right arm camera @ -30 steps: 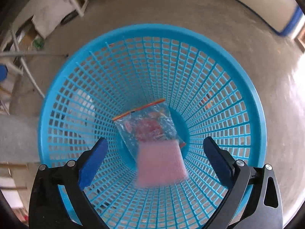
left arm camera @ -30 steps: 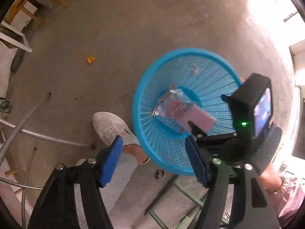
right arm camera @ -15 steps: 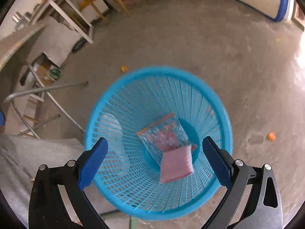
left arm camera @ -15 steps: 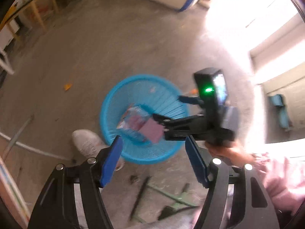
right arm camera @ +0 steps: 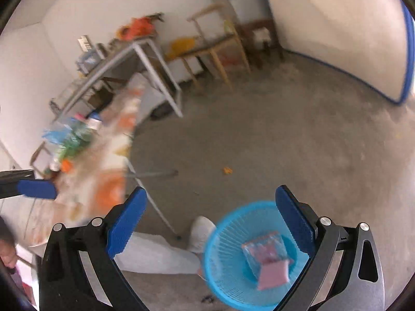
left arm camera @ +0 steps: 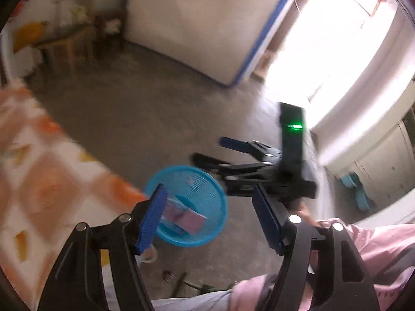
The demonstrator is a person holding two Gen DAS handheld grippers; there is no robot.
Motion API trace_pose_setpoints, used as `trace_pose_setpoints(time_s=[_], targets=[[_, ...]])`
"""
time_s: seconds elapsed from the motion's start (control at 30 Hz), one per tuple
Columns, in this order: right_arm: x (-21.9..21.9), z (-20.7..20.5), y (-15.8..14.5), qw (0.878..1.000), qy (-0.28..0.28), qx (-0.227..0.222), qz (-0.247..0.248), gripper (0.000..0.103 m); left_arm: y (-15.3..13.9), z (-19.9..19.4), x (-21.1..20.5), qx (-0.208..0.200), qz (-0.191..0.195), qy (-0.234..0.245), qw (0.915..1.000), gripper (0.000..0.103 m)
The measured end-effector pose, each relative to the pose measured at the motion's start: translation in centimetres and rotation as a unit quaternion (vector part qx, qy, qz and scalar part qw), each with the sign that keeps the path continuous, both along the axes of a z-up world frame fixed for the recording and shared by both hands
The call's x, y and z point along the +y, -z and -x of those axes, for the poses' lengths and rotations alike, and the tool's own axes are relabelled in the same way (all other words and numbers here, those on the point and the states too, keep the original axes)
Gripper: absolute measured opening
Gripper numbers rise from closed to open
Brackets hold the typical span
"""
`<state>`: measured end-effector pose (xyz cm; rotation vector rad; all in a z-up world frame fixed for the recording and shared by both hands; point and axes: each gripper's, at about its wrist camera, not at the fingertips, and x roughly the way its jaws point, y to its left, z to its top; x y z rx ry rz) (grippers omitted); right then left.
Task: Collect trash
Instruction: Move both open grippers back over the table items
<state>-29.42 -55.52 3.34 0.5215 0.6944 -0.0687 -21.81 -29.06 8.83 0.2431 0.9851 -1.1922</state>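
Grippers, left (left arm camera: 207, 217) and right (right arm camera: 211, 223), spread empty above basket (right arm camera: 223, 235), bare floor (right arm camera: 285, 140) around.

No writing, label, brand, number or sign can be read in either view. The clear bag (right arm camera: 264, 251) in the blue basket (right arm camera: 225, 264) shows pink and red print, at about five o'clock in the right wrist view, but it is too blurred to make out any letters. The bottles and packets (right arm camera: 70, 137) on the tabletop (right arm camera: 111, 189), at about nine o'clock in that view, carry coloured labels smeared by motion. The black device (left arm camera: 291, 140) at about three o'clock in the left wrist view shows only a green light, with no legible marking beside it.
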Motion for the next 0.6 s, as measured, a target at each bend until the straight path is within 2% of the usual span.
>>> trace_pose_setpoints(time_s=[0.1, 0.2, 0.23, 0.33, 0.47, 0.57, 0.6], targets=[[1.9, -1.3, -1.7, 0.999, -0.032, -0.024, 0.010, 0.095, -1.2, -1.2, 5.0, -0.026, 0.020, -0.073, 0.9968, 0.066], [3.8, -2.9, -3.0, 0.997, -0.069, -0.040, 0.010, 0.095, -1.6, -2.5, 9.8, -0.055, 0.018, -0.150, 0.9870, 0.066], [4.5, -3.3, -3.3, 0.996, -0.081, -0.046, 0.008, 0.095, -1.7, -2.9, 11.6, -0.079, 0.009, -0.180, 0.9804, 0.066], [6.3, -4.5, -5.0, 0.992, -0.112, -0.055, 0.008, 0.095, -2.0, -4.7, 15.8, -0.110, -0.007, -0.246, 0.9628, 0.066], [9.0, -6.5, -6.9, 0.987, -0.146, -0.065, 0.034, 0.095, -2.4, -6.2, 22.5, -0.105, 0.013, -0.320, 0.9414, 0.068], [10.6, -7.6, -8.0, 0.982, -0.168, -0.069, 0.039, 0.095, -1.8, -7.3, 26.1, -0.111, 0.012, -0.367, 0.9235, 0.068], [10.9, -7.8, -8.2, 0.981, -0.176, -0.071, 0.037, 0.095, -1.5, -7.4, 26.6, -0.111, 0.010, -0.376, 0.9198, 0.068]])
